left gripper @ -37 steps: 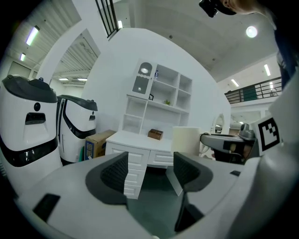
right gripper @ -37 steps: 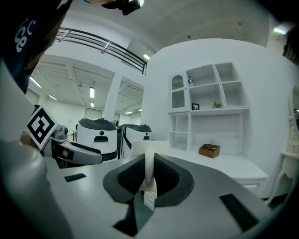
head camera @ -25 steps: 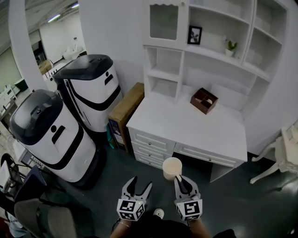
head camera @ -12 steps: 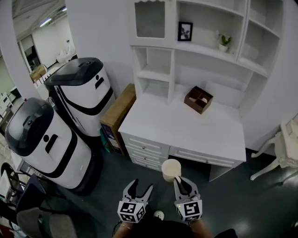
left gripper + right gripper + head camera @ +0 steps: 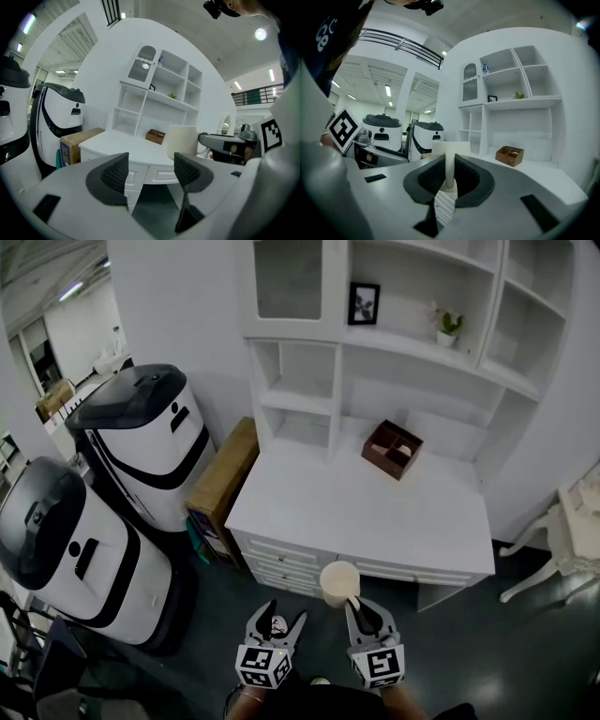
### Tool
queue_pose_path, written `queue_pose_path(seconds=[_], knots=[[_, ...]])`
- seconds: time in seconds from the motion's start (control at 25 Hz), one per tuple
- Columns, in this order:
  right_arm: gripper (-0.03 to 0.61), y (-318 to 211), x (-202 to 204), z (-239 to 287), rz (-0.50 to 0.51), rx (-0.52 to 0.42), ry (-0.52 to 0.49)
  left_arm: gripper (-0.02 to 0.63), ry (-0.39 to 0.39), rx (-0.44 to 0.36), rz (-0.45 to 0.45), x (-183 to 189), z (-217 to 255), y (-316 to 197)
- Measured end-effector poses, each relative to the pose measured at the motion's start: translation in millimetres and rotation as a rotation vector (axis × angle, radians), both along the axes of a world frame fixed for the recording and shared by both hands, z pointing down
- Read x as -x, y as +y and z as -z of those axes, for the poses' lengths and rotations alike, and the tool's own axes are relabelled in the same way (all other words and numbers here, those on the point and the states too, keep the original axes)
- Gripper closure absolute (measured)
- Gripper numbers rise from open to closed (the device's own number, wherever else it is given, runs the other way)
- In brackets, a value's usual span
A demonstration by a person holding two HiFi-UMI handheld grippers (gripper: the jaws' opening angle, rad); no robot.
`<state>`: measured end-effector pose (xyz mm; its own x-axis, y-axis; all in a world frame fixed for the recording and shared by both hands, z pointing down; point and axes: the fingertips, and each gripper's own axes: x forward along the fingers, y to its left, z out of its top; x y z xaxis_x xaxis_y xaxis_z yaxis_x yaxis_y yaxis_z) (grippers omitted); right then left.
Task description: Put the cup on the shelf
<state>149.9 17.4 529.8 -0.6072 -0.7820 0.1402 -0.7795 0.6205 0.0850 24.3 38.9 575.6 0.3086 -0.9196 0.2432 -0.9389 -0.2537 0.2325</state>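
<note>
A cream cup (image 5: pixel 339 584) hangs in the air just in front of the white desk's (image 5: pixel 375 512) front edge. My right gripper (image 5: pixel 360 607) is shut on the cup's handle (image 5: pixel 449 169); the cup body (image 5: pixel 450 149) stands upright beyond the jaws. My left gripper (image 5: pixel 277 622) is open and empty, low and to the left of the cup (image 5: pixel 183 141). The white shelf unit (image 5: pixel 394 343) rises from the back of the desk, with open compartments.
A brown wooden box (image 5: pixel 392 449) sits at the desk's back. A framed picture (image 5: pixel 363 304) and a small potted plant (image 5: pixel 448 329) stand on the shelves. Two white-and-black robots (image 5: pixel 141 442) and a cardboard box (image 5: pixel 220 476) stand left of the desk. A white chair (image 5: pixel 562 540) is at right.
The view has moved closer to the desk and shifted left; the desk and shelves sit lower and nearer. Both grippers keep their places in the frame, the cup still held.
</note>
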Motion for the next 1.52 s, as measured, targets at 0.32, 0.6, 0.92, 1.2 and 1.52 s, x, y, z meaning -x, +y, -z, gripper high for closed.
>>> queue_pose_path(seconds=[0.32, 0.6, 0.92, 1.2, 1.52], knots=[[0.531, -91.1, 38.5, 5.3, -0.069, -0.006, -0.008, 0.314, -0.028, -0.016, -0.066, 46.3, 6.6, -106.8], [0.531, -161.2, 77.2, 14.3, -0.146, -0.003, -0.036, 0.314, -0.063, -0.034, -0.138, 86.7, 21.0, -187.1], [0.531, -211.8, 114.9, 10.3, -0.202, 0.004, -0.05, 0.314, -0.073, -0.043, -0.194, 122.1, 22.6, -243.6], [0.531, -235.9, 135.7, 1.9, -0.212, 0.021, -0.054, 0.314, -0.083, -0.045, -0.178, 146.9, 21.5, -271.6], [0.531, -265.2, 138.4, 16.5, -0.171, -0.016, -0.061, 0.314, -0.099, -0.058, -0.136, 149.3, 26.8, -297.6]])
